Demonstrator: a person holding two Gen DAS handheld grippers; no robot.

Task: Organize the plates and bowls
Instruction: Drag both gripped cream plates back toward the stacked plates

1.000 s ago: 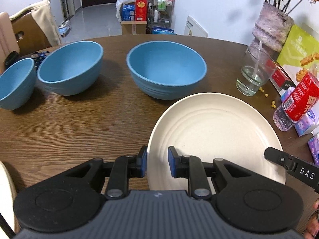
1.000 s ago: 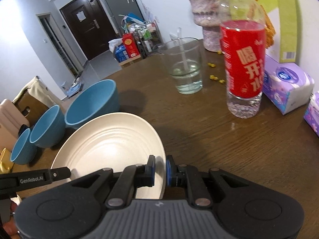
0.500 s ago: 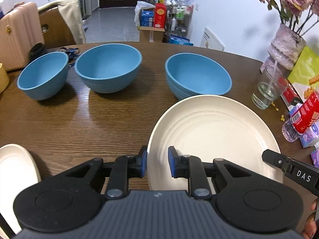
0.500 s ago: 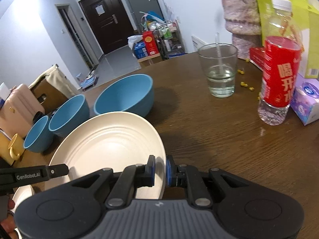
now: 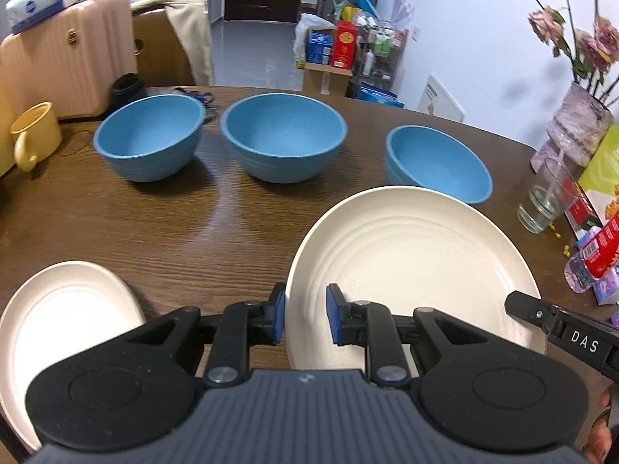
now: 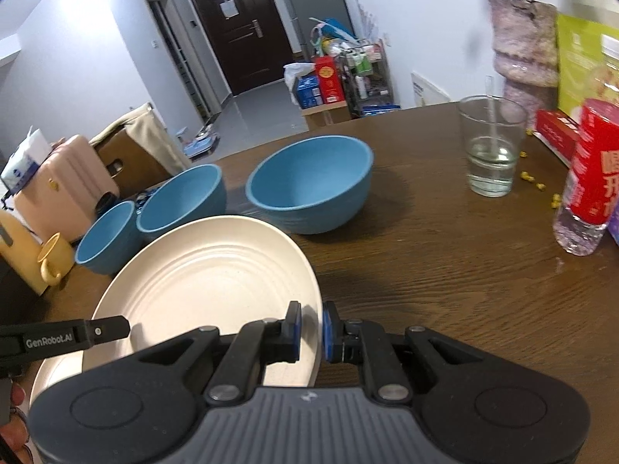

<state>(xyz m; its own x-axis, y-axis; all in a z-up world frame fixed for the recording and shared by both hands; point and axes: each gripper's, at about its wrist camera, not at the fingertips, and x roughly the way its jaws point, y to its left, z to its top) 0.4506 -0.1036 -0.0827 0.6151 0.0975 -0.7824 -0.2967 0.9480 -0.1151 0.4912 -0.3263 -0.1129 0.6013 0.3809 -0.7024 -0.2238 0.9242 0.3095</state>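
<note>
Both grippers hold one cream plate [image 5: 414, 263], lifted above the brown table [image 5: 193, 224]. My left gripper [image 5: 305, 319] is shut on its near left rim. My right gripper [image 6: 309, 328] is shut on its right rim, where the plate [image 6: 209, 282] fills the lower left of the right wrist view. A second cream plate [image 5: 62, 317] lies on the table at the lower left. Three blue bowls stand in a row behind: left [image 5: 149, 141], middle [image 5: 284, 135], right [image 5: 435, 162]; they also show in the right wrist view [image 6: 309, 185].
A yellow mug [image 5: 33, 133] stands at the far left. At the right are a glass of water [image 6: 491, 147], a red-labelled bottle [image 6: 588, 178], a vase [image 6: 522, 42], snack packs and scattered yellow bits [image 6: 534, 181]. A pink suitcase [image 5: 65, 54] stands beyond the table.
Both grippers have risen and drawn back toward the left with the plate. The bowls now look farther away, and the second plate and the mug have come into view.
</note>
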